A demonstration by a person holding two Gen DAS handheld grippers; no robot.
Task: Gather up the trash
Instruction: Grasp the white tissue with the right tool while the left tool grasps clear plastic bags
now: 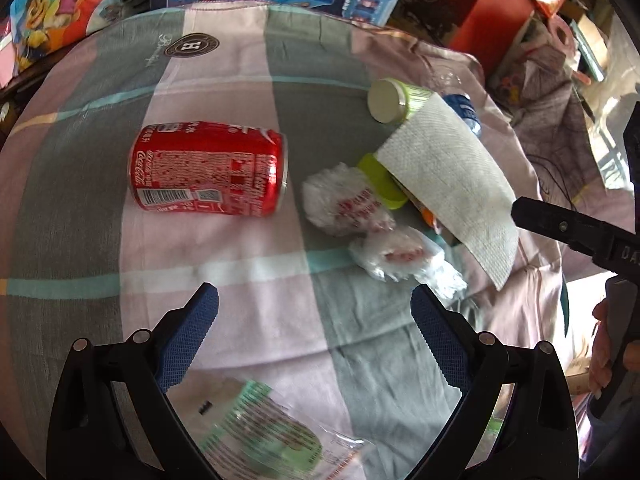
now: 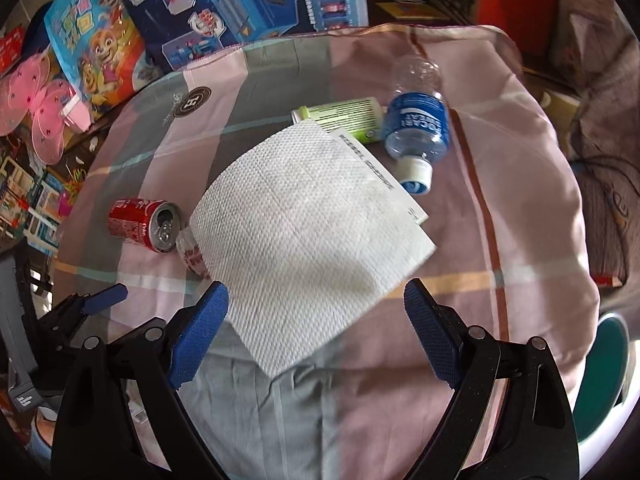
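Note:
Trash lies on a table under a checked cloth (image 1: 248, 80). A red cola can (image 1: 210, 168) (image 2: 142, 224) lies on its side. Two crumpled plastic wrappers (image 1: 344, 200) sit beside a white paper towel (image 1: 448, 176) (image 2: 308, 236) that drapes over a green-capped tube (image 1: 390, 100) (image 2: 344, 114). A clear bottle with a blue label (image 2: 416, 128) lies beyond. My left gripper (image 1: 314, 304) hovers open over bare cloth, with a green-printed clear wrapper (image 1: 260, 432) below it. Over the towel's near corner my right gripper (image 2: 316, 300) is open with nothing in it.
Colourful toy boxes (image 2: 248, 4) and a cartoon bag (image 1: 68, 4) crowd the far edge. A red box (image 1: 492, 12) and piled clutter stand at the right. Pink wings (image 2: 36, 112) hang at the left. A hand (image 1: 604, 356) holds the right gripper's grey handle.

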